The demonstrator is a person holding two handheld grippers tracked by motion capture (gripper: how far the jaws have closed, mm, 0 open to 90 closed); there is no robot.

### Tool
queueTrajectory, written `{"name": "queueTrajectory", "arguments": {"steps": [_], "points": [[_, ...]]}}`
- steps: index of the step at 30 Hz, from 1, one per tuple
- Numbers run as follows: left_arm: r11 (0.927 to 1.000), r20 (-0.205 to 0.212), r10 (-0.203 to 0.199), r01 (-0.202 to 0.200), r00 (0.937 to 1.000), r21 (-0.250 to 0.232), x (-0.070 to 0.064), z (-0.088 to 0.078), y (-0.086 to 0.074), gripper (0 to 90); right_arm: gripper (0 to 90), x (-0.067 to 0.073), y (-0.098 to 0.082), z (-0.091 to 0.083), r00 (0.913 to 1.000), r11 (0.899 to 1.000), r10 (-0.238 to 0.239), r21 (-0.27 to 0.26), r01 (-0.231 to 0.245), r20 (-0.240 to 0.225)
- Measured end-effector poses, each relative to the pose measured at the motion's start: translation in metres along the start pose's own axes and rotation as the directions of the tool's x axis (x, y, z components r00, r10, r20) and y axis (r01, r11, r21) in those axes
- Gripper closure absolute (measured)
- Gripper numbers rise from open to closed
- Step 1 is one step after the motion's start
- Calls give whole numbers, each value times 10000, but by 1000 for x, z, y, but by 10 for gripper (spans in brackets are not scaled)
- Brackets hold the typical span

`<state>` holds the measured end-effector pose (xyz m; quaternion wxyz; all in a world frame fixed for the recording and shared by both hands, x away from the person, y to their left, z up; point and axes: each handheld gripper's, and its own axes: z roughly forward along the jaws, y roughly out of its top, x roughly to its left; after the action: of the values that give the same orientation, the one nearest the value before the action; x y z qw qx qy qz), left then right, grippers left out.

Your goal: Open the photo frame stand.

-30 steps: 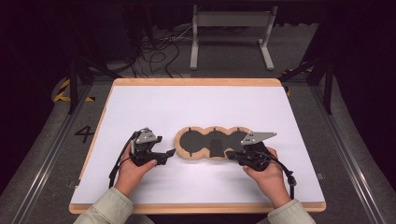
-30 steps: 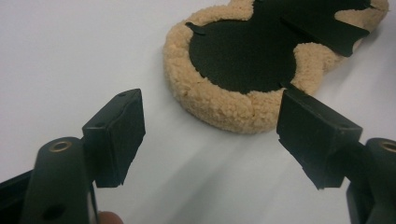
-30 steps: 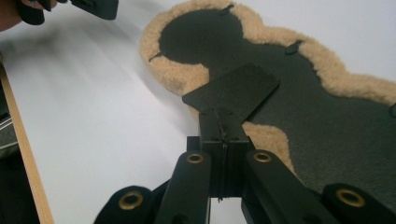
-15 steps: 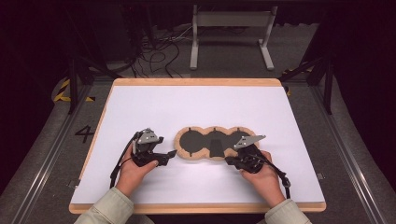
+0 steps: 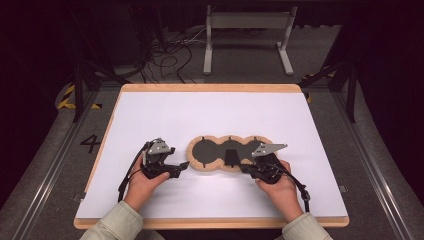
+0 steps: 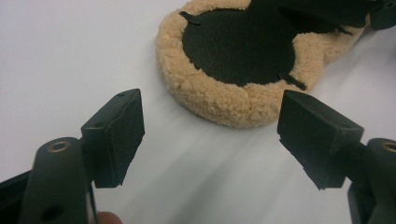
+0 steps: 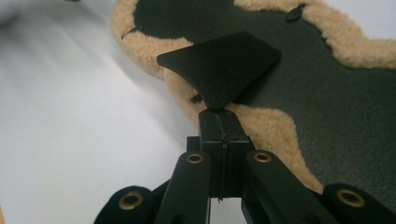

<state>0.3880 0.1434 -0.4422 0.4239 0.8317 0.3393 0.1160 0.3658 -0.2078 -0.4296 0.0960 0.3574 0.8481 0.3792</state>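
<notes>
Your left claw (image 5: 183,165) sits low over the white board (image 5: 150,115), jaws spread wide, nothing between them. In the left gripper view the pads (image 6: 116,133) stand well apart with bare board in the gap. The fleece pad (image 6: 219,93) lies just ahead of the tips, not touching; its tan rim faces the claw, and the dark inner face is beyond that.

The pad (image 5: 227,152) is a three-lobed piece, lying flat between your two claws, near the board's front.

Your right claw (image 5: 243,168) is at the pad's right end, pointing left, jaws fully together. In the right gripper view they pinch the narrow end of a black flap (image 7: 222,70). The flap fans out ahead of the tips, raised off the pad's dark face. Tan rim (image 7: 261,126) runs under the jaws. Both your hands rest near the board's front edge.
</notes>
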Motion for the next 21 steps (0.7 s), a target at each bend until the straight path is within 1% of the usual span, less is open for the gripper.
{"name": "queueTrajectory", "arguments": {"steps": [2,5,8,12,14,17,20,21], "points": [[10000,-7,81,-81,10000,24,0,1,0,241,900,-1,2,-2,9999,9997,114,-233,-114,-5],[10000,36,-13,12,10000,58,-1,2,0,241,900,-3,4,-4,9993,9974,349,-633,-354,-95],[9999,17,6,-6,10000,104,-1,3,-1,239,900,-6,9,-6,9985,9944,539,-907,-542,-58],[9999,40,5,-5,10000,105,-1,3,-1,237,896,-6,10,-6,9983,9938,583,-942,-582,-21],[10000,17,0,0,10000,71,-1,2,-1,237,873,-6,10,-6,9984,9942,563,-919,-565,-52],[10000,5,49,-49,10000,70,0,1,-1,236,854,-5,11,-8,9988,9971,283,-714,-254,406],[10000,-58,13,-13,10000,9,0,0,0,231,856,-6,12,-13,9961,9991,15,-424,23,888],[10000,-91,9,-9,10000,-17,0,-1,0,231,854,-6,12,-15,9954,9994,-47,-339,80,962]]}}
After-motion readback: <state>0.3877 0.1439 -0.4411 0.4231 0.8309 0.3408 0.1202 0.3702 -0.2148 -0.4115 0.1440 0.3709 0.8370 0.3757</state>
